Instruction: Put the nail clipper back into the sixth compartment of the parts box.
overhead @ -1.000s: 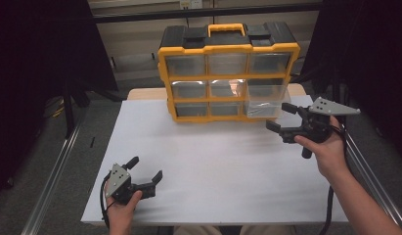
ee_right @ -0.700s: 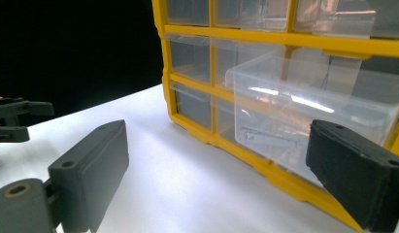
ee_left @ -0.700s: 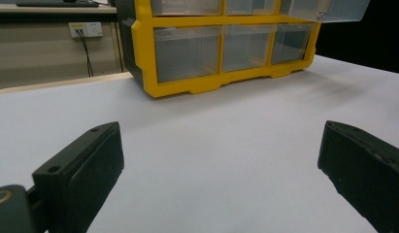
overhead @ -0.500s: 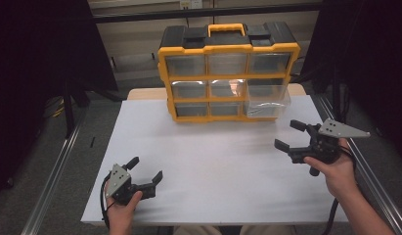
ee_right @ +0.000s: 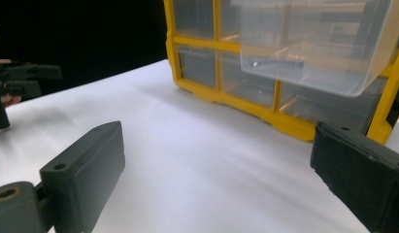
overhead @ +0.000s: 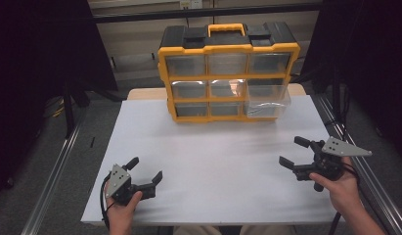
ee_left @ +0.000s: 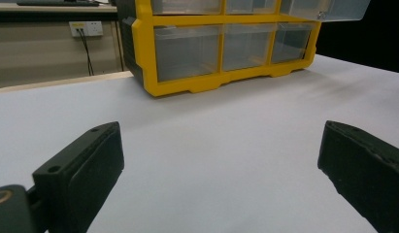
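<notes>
- Organizer [overhead: 228,73], yellow and black, at the table's [overhead: 218,166] far edge; no legible writing.
- One clear drawer [overhead: 268,100], middle row right, pulled out.
- Left gripper [overhead: 145,171] agape, empty, near edge.
- Right gripper [overhead: 295,152] just been opening, nothing between jaws, well short of the drawer.

The left gripper [overhead: 144,172] is matt black with two blocky, flat-faced jaws, a grey three-cornered plate on top dotted with small dark screw holes, and a black cable looping away beneath the hand that grips its body. The right gripper [overhead: 293,152] is built the same way, with a larger, pointed grey plate and a black cable trailing back along the bare forearm. In the gripper views each left jaw shows a small round hole, with a brass-coloured ring at its base.
</notes>
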Motion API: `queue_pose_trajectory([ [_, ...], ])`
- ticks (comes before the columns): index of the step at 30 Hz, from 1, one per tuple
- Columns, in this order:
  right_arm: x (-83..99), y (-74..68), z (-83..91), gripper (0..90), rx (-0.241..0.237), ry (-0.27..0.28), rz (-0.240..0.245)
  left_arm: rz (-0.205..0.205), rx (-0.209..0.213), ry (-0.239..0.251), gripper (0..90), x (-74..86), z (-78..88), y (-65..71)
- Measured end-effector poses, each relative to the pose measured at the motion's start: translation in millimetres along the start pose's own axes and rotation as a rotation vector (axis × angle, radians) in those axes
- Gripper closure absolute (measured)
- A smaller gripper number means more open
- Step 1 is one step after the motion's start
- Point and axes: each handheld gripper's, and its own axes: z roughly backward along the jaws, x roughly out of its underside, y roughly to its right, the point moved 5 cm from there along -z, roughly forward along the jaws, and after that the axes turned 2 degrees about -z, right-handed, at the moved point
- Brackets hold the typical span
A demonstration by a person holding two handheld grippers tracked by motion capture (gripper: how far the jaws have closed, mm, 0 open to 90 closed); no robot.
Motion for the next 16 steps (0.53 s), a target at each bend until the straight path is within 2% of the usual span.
queue_pose_trajectory([
  [3, 8.3, -1.7, 3.4, 4.7, -0.004, -0.013, 0.012, 0.001, 0.002, 0.002, 2.9, -0.4, -0.4, 0.7],
  [5, 14.4, -3.7, 5.2, 4.4, 0.007, -0.006, 0.015, 0.001, 0.002, 0.003, 2.9, -0.6, -0.1, 0.5],
  [8, 23.1, -4.2, 8.7, 3.9, -0.002, 0.0, 0.017, 0.001, 0.004, -0.001, 2.9, -0.1, 0.3, -0.2],
  [13, 29.6, -4.3, 10.4, 3.7, 0.016, 0.022, 0.026, 0.002, 0.016, 0.001, 2.9, -0.1, -1.2, 1.0],
  [16, 33.1, -5.1, 8.8, 3.6, 0.019, 0.008, 0.036, 0.0, 0.008, -0.004, 2.9, 0.1, -1.5, 0.5],
])
